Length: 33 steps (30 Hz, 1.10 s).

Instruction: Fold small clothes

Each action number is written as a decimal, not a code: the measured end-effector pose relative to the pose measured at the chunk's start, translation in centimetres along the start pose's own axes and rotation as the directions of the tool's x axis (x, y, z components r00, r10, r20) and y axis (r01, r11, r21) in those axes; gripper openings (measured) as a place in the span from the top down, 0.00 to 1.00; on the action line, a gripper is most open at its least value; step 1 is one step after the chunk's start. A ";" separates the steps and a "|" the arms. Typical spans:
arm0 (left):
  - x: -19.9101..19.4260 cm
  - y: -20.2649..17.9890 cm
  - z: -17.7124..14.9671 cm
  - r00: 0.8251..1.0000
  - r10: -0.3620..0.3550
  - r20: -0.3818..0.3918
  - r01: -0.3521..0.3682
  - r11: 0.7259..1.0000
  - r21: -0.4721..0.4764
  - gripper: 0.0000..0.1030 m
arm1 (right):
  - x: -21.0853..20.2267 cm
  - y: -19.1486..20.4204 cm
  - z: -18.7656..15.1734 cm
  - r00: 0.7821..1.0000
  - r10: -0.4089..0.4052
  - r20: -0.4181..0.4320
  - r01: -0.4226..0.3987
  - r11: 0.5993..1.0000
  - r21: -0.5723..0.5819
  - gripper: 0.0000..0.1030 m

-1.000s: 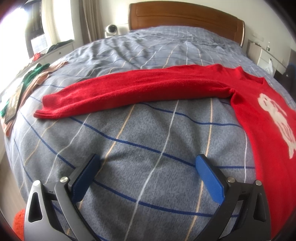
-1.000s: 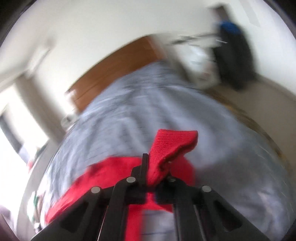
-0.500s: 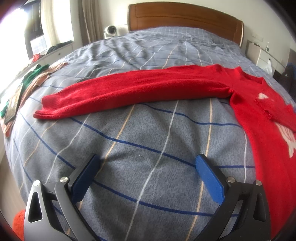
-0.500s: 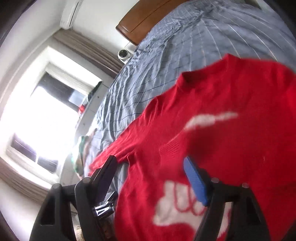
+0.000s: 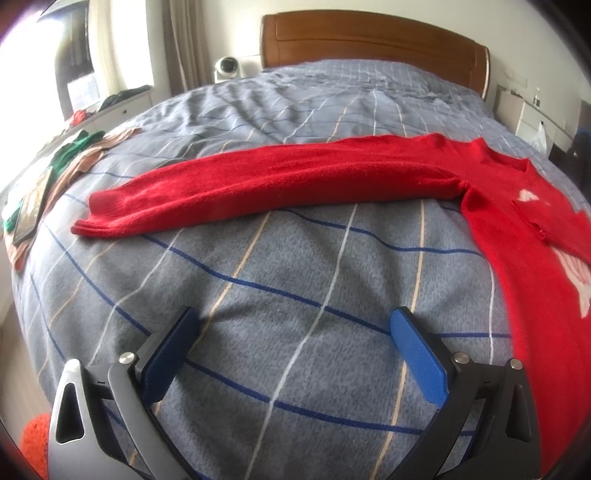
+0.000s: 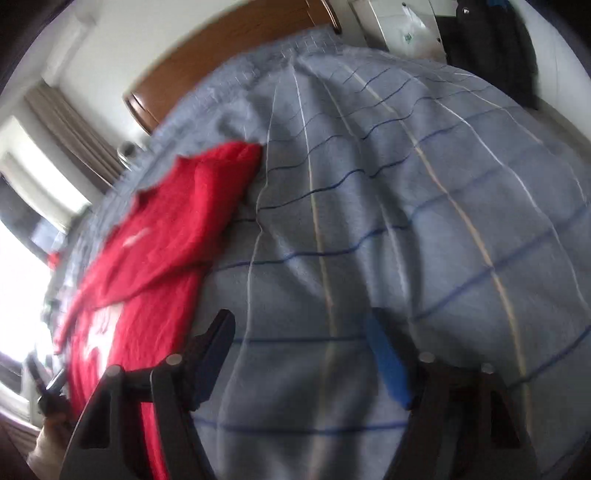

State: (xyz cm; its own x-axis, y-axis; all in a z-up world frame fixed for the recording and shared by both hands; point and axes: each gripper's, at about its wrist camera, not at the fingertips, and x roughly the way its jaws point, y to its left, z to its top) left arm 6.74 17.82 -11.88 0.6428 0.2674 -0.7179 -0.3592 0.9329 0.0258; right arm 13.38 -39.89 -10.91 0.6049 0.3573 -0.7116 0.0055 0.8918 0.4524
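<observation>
A red sweater (image 5: pixel 517 236) with a white print lies flat on the grey checked bedspread (image 5: pixel 295 288). Its left sleeve (image 5: pixel 258 181) stretches out straight to the left. Its right sleeve is folded over the chest, seen in the right wrist view (image 6: pixel 177 221). My left gripper (image 5: pixel 295 332) is open and empty, low over the bedspread in front of the outstretched sleeve. My right gripper (image 6: pixel 303 336) is open and empty over bare bedspread, to the right of the sweater.
Green and tan clothes (image 5: pixel 74 155) and a flat framed object (image 5: pixel 31 206) lie at the bed's left edge. A wooden headboard (image 5: pixel 369 40) stands at the back. A white nightstand (image 6: pixel 402 26) and dark hanging clothes (image 6: pixel 491 48) are at the right.
My right gripper opened and let go of the right sleeve, which now lies folded over the chest. It then swung right, off the sweater. My left gripper has not moved.
</observation>
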 end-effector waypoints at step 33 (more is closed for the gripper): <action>-4.1 11.2 11.6 0.960 -0.259 -0.103 0.238 0.954 -0.181 0.01 | -0.7 0.4 -2.1 0.994 -0.037 0.107 0.043 0.997 -0.059 0.30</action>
State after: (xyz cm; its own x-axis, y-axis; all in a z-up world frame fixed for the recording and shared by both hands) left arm 7.96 29.95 -0.58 0.6404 -0.0099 -0.7680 -0.3123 0.9102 -0.2722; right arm 11.30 -39.23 -11.36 0.6864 0.2925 -0.6658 -0.0157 0.9213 0.3886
